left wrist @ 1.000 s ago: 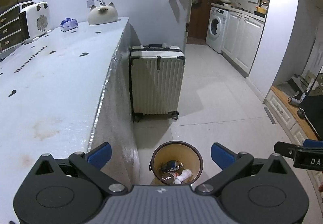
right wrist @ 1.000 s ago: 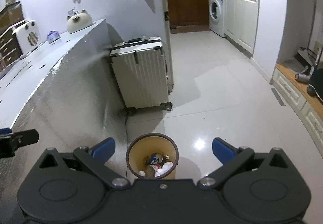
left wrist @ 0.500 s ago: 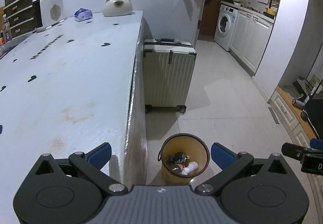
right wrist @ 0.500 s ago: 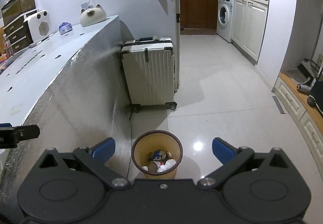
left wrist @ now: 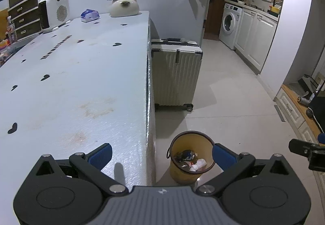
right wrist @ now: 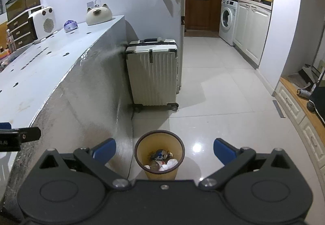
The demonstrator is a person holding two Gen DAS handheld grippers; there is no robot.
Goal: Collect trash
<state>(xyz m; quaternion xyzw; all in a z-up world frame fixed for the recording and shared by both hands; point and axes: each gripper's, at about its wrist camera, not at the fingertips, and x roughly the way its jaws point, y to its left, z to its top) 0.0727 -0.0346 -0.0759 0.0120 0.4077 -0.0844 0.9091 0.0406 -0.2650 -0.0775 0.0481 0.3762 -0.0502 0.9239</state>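
Observation:
A yellow waste bin (left wrist: pixel 191 158) with a dark rim stands on the floor beside the table; it also shows in the right wrist view (right wrist: pixel 159 156). It holds trash: a crumpled can, white paper and a wrapper (right wrist: pixel 162 161). My left gripper (left wrist: pixel 162 156) is open and empty, its left finger over the table edge. My right gripper (right wrist: pixel 164 149) is open and empty, above and just behind the bin. Each gripper's tip shows in the other's view.
A long white table (left wrist: pixel 71 83) runs along the left, with a cat-shaped holder (left wrist: pixel 124 6), a tissue pack (left wrist: pixel 89 15) and a white heater (left wrist: pixel 53 11) at its far end. A white suitcase (left wrist: pixel 175 74) stands past the bin. Cabinets and a washing machine (left wrist: pixel 229 22) lie beyond.
Both grippers have risen and pulled back from the bin. The left view has swung so more of the table top shows. Both stayed open and empty.

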